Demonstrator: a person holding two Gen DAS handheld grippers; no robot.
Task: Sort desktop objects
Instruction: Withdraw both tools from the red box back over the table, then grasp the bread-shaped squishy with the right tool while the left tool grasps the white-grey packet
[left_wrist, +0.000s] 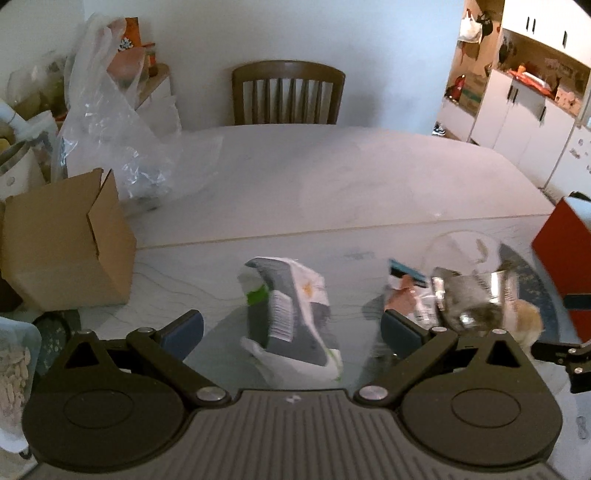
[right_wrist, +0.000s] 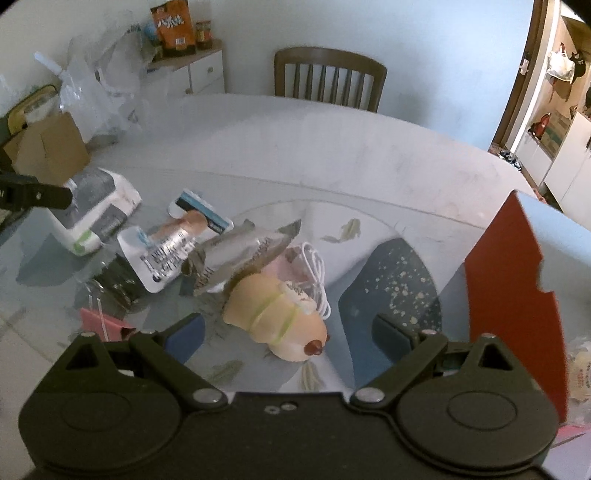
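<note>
Left gripper (left_wrist: 291, 328) spread wide, empty, poised over grey-and-white tissue pack with green corner (left_wrist: 291, 314) lying between its blue pads, not touching them. Right gripper (right_wrist: 288, 336) likewise agape, holding nothing, above cream plush toy with green stripes and red nose (right_wrist: 277, 317). Just beyond: coiled white cable (right_wrist: 314, 269), crumpled silver foil packet (right_wrist: 243, 251), clear-plastic snack sachet (right_wrist: 166, 254); red cardboard box (right_wrist: 513, 280) at right, brown cardboard carton (left_wrist: 66, 236) far left.

The pale marbled surface (left_wrist: 332, 192) carries a brown cardboard box (left_wrist: 66, 240), a grey-and-white tissue pack (left_wrist: 291, 310), a silver foil pouch (right_wrist: 240, 254), a cream plush toy (right_wrist: 280, 321) and a red box (right_wrist: 509, 280).
</note>
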